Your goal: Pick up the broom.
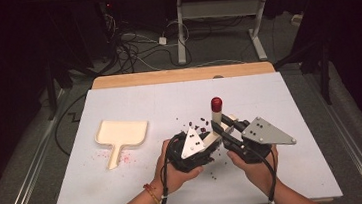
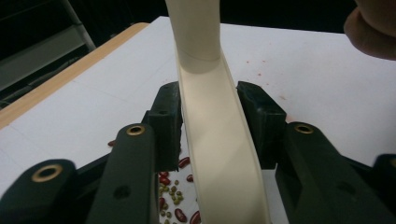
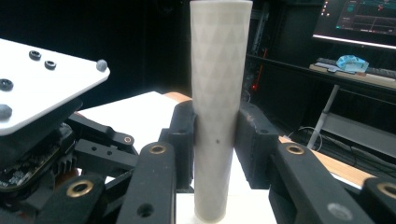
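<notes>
A cream sweeping tool stands over scattered beans [image 1: 197, 125] near the table's middle. Its upright pale handle [image 3: 217, 93] ends in a red cap [image 1: 216, 103]. My right gripper [image 3: 215, 135] is shut on that handle from the right [image 1: 220, 127]. My left gripper [image 2: 209, 116] is shut on the tool's curved cream base [image 2: 219, 154], just left of the right gripper [image 1: 207, 142] in the high view. Under the base lie red and small green beans [image 2: 172, 186]. A cream dustpan [image 1: 121, 135] lies flat to the left, apart from both grippers.
The white table top [image 1: 286, 172] ends in a wooden strip [image 1: 181, 75] at the far side. Reddish specks [image 1: 126, 159] dot the surface beside the dustpan's handle. Cables and desk legs [image 1: 181, 36] sit on the floor beyond.
</notes>
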Demonstrator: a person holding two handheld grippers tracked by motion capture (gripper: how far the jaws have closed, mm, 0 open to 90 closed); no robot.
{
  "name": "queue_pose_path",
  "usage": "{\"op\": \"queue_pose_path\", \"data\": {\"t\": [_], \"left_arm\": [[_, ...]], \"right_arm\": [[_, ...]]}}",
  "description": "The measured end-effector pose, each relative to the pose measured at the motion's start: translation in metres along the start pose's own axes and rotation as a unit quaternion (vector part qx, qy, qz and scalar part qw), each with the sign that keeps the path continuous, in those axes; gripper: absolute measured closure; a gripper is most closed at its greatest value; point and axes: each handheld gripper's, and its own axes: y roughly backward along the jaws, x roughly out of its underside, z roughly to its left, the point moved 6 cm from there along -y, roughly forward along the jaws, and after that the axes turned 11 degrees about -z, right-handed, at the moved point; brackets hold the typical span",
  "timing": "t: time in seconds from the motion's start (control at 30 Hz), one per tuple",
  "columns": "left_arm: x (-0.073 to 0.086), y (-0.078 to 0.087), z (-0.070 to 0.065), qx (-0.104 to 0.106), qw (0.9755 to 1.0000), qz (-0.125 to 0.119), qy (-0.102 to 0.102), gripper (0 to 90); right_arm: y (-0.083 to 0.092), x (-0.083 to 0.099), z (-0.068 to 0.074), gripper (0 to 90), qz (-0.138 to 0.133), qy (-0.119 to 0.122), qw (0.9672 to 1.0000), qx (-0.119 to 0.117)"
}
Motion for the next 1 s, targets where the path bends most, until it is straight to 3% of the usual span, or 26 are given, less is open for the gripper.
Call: {"op": "queue_pose_path", "data": {"t": [0.13, 0.33, 0.5, 0.9, 1.0], "left_arm": [[0.001, 0.002, 0.006, -0.007, 1.0000, -0.001, -0.003, 64.0], [0.004, 0.005, 0.014, -0.017, 0.9992, 0.011, -0.034, 65.3], [0.005, 0.006, 0.018, -0.018, 0.9987, 0.018, -0.044, 65.4], [0.008, 0.015, 0.035, -0.012, 0.9995, 0.020, -0.021, 65.5], [0.010, 0.018, 0.041, -0.016, 0.9995, 0.022, -0.017, 65.5]], "right_arm": [[0.001, 0.000, 0.000, 70.3, -0.002, 0.000, 1.0000, 0.001], [0.000, 0.001, 0.002, 70.2, 0.004, -0.002, 1.0000, -0.004], [-0.001, 0.001, 0.002, 69.5, 0.007, -0.003, 0.9999, -0.010], [0.011, -0.011, -0.003, 54.8, -0.022, 0.020, 0.9994, -0.017], [0.020, -0.008, -0.011, 52.8, -0.020, 0.036, 0.9991, 0.002]]}}
